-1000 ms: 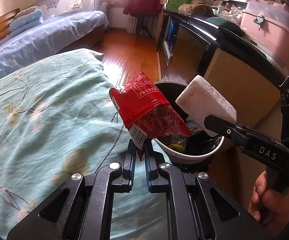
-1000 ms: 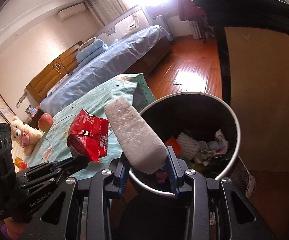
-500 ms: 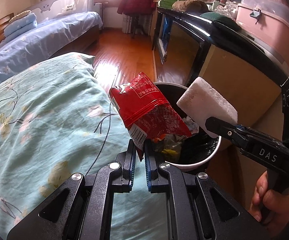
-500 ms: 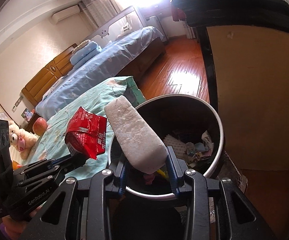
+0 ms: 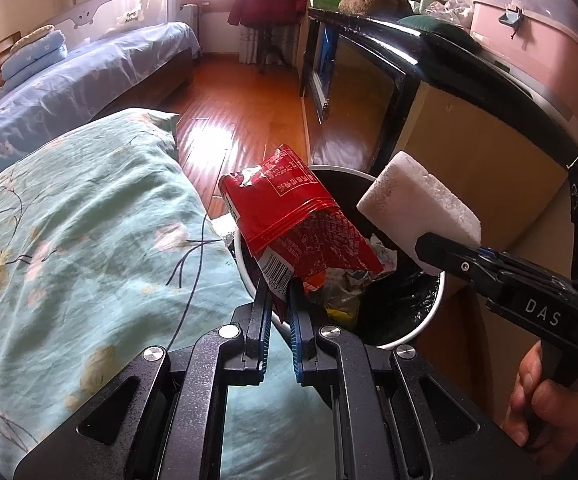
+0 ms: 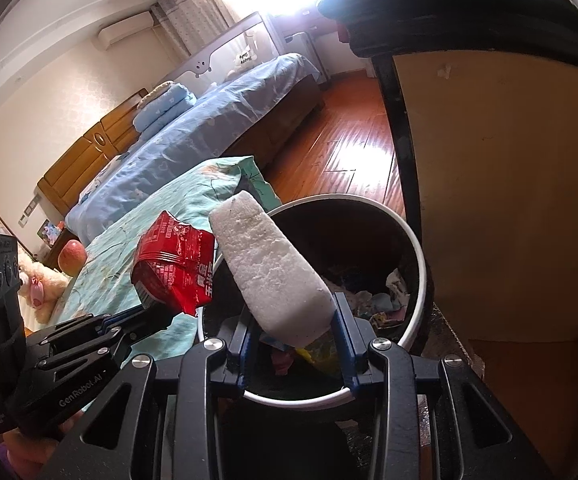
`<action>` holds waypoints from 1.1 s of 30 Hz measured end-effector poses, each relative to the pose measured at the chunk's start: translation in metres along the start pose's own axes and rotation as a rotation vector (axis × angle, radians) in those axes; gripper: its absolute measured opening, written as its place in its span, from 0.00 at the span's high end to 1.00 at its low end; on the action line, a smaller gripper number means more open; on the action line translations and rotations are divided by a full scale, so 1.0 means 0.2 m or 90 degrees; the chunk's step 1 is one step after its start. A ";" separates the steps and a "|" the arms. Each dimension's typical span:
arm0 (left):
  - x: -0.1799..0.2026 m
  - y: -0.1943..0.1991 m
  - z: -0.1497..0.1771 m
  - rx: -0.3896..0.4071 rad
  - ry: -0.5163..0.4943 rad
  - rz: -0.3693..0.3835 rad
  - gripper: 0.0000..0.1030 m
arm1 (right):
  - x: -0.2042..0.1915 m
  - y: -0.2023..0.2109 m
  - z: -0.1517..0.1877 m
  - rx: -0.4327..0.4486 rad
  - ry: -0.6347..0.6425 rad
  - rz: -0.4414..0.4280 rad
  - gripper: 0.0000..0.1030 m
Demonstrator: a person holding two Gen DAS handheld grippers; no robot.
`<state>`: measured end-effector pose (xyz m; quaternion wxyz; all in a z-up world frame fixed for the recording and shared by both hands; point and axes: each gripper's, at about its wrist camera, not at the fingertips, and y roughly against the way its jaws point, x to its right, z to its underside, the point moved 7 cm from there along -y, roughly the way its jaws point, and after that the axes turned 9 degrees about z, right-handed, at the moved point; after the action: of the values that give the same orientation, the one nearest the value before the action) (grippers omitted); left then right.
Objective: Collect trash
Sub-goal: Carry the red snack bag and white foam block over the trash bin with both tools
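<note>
My left gripper [image 5: 280,292] is shut on a corner of a red snack wrapper [image 5: 293,216], which hangs over the near rim of a white-rimmed trash bin [image 5: 429,312] lined in black. My right gripper [image 6: 295,320] is shut on a white foam block [image 6: 269,272] and holds it above the same bin [image 6: 417,256]. In the left wrist view the foam block [image 5: 417,204] and the right gripper [image 5: 449,256] stand at the right, over the bin. From the right wrist the wrapper [image 6: 175,264] and the left gripper [image 6: 149,314] appear at the bin's left edge. Crumpled trash lies inside the bin.
A bed with a teal floral quilt [image 5: 69,240] lies left of the bin. A black-framed cabinet [image 5: 469,140] with a tan side panel stands close on the right. Beyond are a wooden floor [image 5: 245,92] and a blue bed [image 5: 89,72]. An apple [image 6: 72,256] and a plush toy [image 6: 37,280] rest on the quilt.
The left gripper has carried the red wrapper to the right, from over the quilt's edge to over the bin's rim. The right gripper with the foam block has stayed over the bin.
</note>
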<state>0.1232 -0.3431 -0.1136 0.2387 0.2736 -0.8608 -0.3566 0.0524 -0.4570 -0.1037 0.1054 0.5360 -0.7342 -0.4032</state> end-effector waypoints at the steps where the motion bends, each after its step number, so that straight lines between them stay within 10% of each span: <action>1: 0.00 -0.01 0.00 -0.002 0.000 0.000 0.92 | 0.00 0.00 0.00 0.000 0.001 0.002 0.66; 33: 0.03 -0.13 -0.06 -0.032 -0.009 -0.001 0.92 | 0.13 -0.09 -0.03 -0.027 -0.014 0.015 0.63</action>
<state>0.1345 -0.3684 -0.1249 0.2392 0.2655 -0.8530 -0.3805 0.0575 -0.4845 -0.1191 0.1139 0.5203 -0.7329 -0.4232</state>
